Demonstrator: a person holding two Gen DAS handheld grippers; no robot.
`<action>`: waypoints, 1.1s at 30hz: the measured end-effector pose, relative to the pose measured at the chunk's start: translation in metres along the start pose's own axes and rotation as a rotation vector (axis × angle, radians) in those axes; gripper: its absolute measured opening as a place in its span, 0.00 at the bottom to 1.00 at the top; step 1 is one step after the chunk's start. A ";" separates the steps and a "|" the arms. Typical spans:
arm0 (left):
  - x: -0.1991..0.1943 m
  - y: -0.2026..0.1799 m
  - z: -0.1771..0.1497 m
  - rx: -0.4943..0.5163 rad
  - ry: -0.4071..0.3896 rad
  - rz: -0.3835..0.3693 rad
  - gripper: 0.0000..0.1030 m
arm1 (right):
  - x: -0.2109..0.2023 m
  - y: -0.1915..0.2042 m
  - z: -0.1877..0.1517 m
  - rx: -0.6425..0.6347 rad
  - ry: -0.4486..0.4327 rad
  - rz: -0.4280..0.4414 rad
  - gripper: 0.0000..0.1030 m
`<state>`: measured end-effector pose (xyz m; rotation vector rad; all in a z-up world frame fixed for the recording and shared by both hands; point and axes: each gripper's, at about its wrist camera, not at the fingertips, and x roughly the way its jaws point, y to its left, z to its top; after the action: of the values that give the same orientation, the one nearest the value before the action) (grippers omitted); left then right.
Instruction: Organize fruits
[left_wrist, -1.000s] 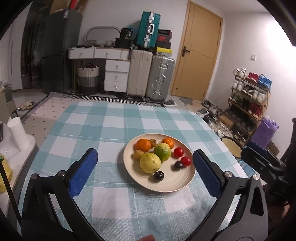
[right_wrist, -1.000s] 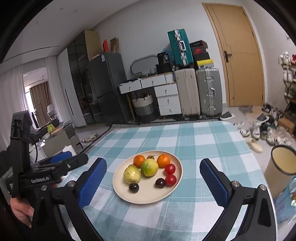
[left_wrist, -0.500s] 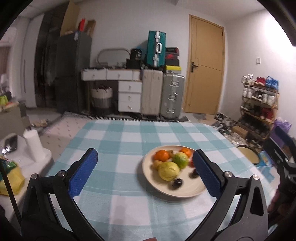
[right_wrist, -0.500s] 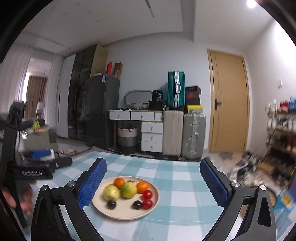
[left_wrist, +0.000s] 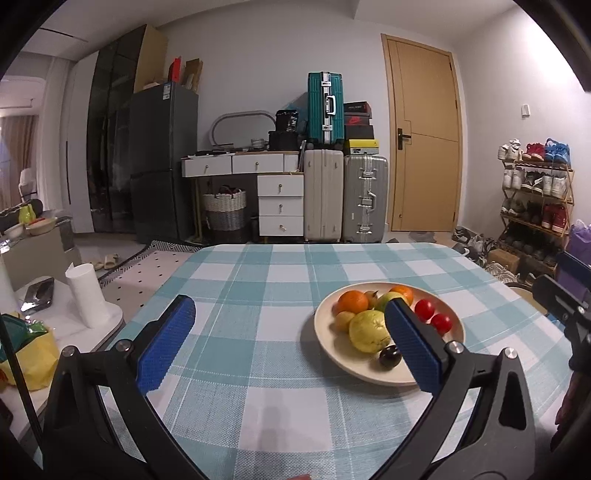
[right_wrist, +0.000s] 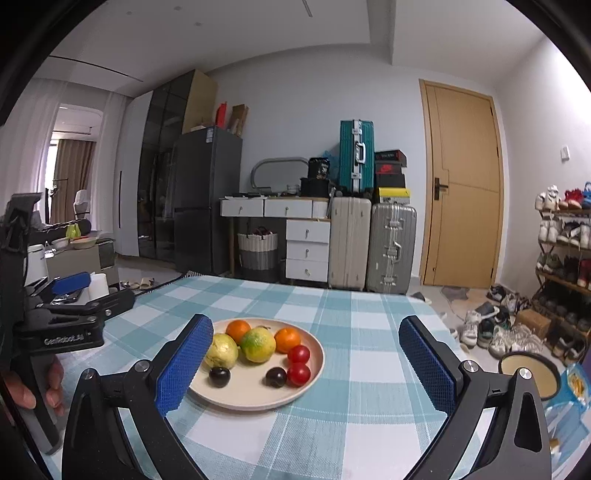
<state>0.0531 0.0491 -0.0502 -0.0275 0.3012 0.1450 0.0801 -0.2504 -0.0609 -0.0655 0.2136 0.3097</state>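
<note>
Our left gripper (left_wrist: 291, 341) is spread wide with nothing between its blue pads (left_wrist: 166, 343), held above the checked tablecloth (left_wrist: 258, 288). Our right gripper (right_wrist: 306, 365) is just as wide and empty. Both hang above the near side of the plate (right_wrist: 258, 397), not touching it.

The cream plate sits on the cloth and holds all the fruit. In the right wrist view, the yellow-green fruit (right_wrist: 221, 350) lies at the plate's left, partly behind our left-hand pad. A green-yellow citrus (right_wrist: 258, 344) is just beside it at plate centre. Two oranges (right_wrist: 238, 329) sit at the plate's far side, one on either side of the citrus. Two red cherry tomatoes (right_wrist: 298, 363) are at the plate's right, close together. Two dark round fruits (right_wrist: 219, 376) lie nearest us, well apart; maybe plums or grapes, too small to tell. In the left wrist view, a small tan fruit (left_wrist: 343, 320) shows at the plate's left.

Beyond the plate, against the far wall: suitcases (right_wrist: 393, 247) and a wooden door (right_wrist: 463, 192).
</note>
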 end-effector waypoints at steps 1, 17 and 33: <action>0.001 0.001 -0.002 -0.001 0.000 -0.001 0.99 | 0.001 -0.001 -0.002 0.007 0.006 0.001 1.00; 0.012 -0.002 -0.011 0.013 0.004 -0.022 0.99 | 0.028 -0.014 -0.012 0.060 0.130 -0.007 1.00; 0.015 0.003 -0.010 0.007 0.008 -0.038 0.99 | 0.023 -0.011 -0.010 0.031 0.102 -0.004 1.00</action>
<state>0.0640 0.0540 -0.0645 -0.0270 0.3089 0.1065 0.1032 -0.2547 -0.0755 -0.0511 0.3195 0.2996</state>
